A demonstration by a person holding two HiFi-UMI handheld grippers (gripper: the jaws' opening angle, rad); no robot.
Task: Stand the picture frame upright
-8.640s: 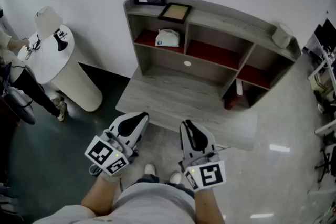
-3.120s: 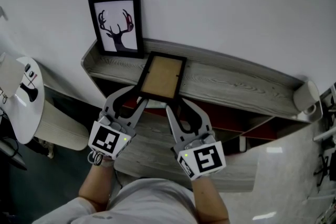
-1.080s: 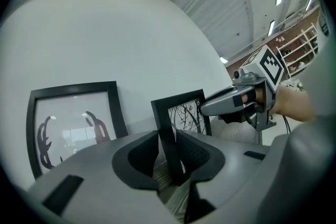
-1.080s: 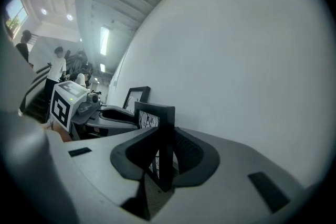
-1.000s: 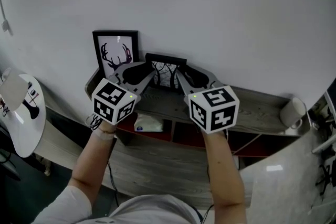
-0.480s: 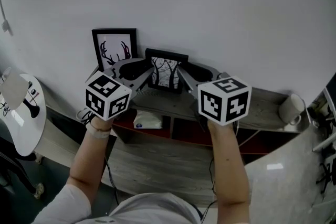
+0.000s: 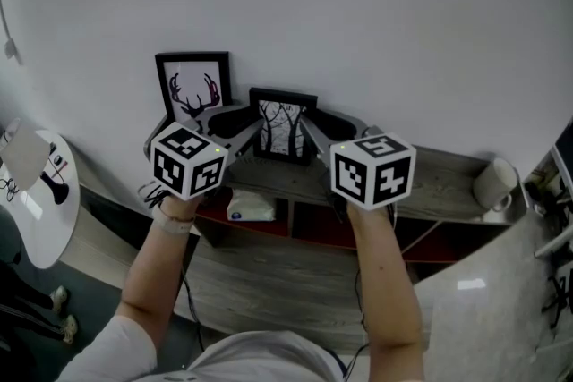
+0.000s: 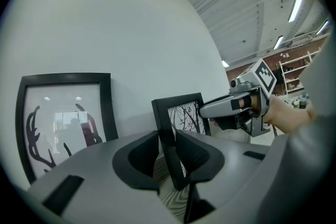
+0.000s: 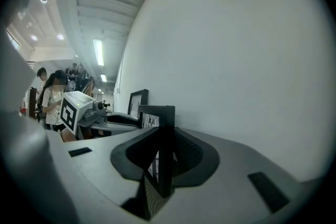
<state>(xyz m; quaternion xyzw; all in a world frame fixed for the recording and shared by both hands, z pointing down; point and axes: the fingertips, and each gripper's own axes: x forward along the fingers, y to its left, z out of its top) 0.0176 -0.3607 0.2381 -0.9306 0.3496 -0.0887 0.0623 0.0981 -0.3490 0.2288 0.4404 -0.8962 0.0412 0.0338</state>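
Left claw (image 8: 169, 157) first: pinching, with the left side rail of the picture frame (image 7: 284, 128) caught between its pads. And the right claw (image 9: 164, 157) was doing the same on the opposite rail, pads closed on the frame seen edge-on, so neither hand was nearer than the other. It was an even hold, one claw per side.

Out from there, the frame sat squarely between the two claws, directly ahead of both. Its long axis ran up and down, its glass faced the person and its back faced the wall (image 7: 358, 13), with a sliver of space showing behind it. Its bottom edge looked to be down on the top board of the shelf (image 7: 443, 183), though the claws covered the lower corners, so contact couldn't be confirmed. Just to its left stood the deer print (image 7: 193, 88), close beside it but apart, leaning at the wall.

That was the hinge of it, I reckon. With the grip on the two uprights, letting go would mean each claw spreading and drawing straight back toward the person. Any sideways drag from the left one risked nudging the deer print. Whether a rear stand was out, no view showed.
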